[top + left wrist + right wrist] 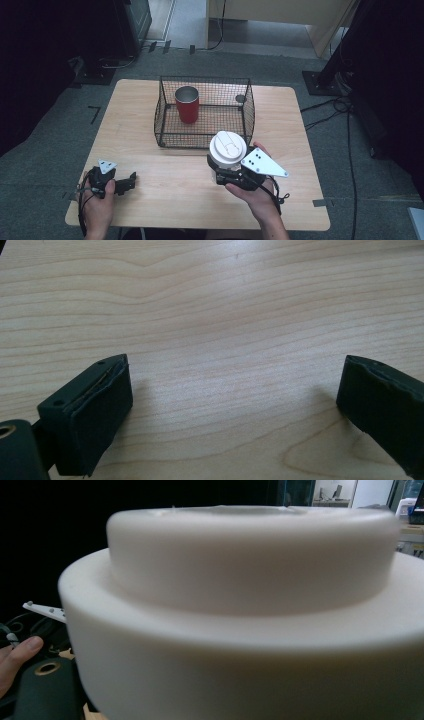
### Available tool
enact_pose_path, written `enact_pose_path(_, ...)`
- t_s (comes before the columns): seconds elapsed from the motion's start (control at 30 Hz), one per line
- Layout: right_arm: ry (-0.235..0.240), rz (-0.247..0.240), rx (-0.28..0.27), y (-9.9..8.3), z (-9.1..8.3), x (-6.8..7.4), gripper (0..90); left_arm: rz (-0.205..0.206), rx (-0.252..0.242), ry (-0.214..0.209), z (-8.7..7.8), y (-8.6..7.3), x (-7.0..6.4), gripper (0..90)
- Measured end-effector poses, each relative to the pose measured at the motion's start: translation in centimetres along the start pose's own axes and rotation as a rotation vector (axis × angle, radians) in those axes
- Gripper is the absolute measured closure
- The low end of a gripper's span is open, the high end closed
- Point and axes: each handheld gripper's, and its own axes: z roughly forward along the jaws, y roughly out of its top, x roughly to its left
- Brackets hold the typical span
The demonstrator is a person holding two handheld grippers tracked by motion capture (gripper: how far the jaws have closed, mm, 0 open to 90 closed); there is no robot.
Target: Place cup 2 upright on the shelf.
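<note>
A white cup with a white lid sits just in front of the wire basket, right of the table's middle. My right gripper is closed around its body below the lid. That lid looms very close in the right gripper view and hides the jaws. A red cup stands upright inside the basket. My left gripper rests low at the table's front left, open with only bare wood between its jaws.
The light wooden table stands on grey carpet, with cables and dark stands around it. The person's left hand appears at the lower left of the right gripper view.
</note>
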Motion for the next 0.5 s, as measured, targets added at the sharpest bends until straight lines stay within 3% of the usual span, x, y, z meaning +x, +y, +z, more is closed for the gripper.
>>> enact_pose_path(0.5,-0.044,0.017,-0.029,1.4,1.4,-1.1,15.8,0.0,0.0,0.0,0.0,0.0,0.0,2.2)
